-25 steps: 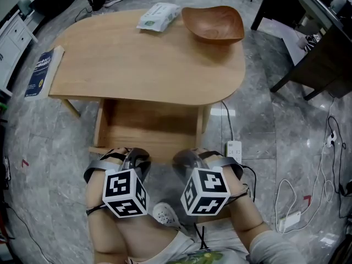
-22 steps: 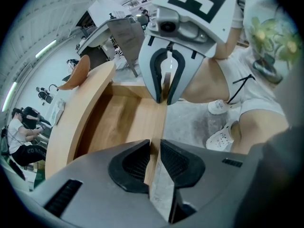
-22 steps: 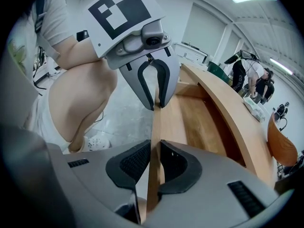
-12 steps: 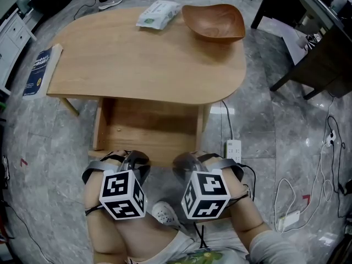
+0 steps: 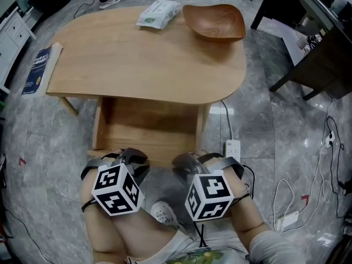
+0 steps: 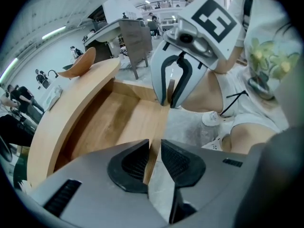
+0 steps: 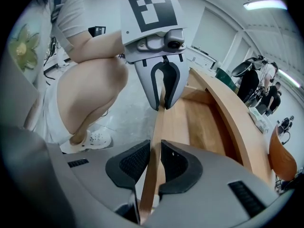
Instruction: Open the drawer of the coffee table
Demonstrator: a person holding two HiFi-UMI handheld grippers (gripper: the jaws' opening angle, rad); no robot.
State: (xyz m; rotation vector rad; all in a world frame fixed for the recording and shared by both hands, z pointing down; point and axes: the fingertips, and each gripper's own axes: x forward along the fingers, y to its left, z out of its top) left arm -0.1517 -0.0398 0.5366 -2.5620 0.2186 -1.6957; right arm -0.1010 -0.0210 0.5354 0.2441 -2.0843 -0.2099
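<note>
Counted items. One wooden coffee desk (image 5: 137, 59) with one pulled-out drawer (image 5: 148, 126). On the desk top: one wooden bowl (image 5: 213, 22), one pack of wipes (image 5: 158, 14) and one blue book (image 5: 38, 70). On the floor: one white power strip (image 5: 234, 149) and one white clog (image 5: 163, 213); the number of loose cables cannot be told. Two grippers: left gripper (image 6: 154, 159), jaws opening about the drawer's front edge, and right gripper (image 7: 155, 163), each bearing one marker cube.
</note>
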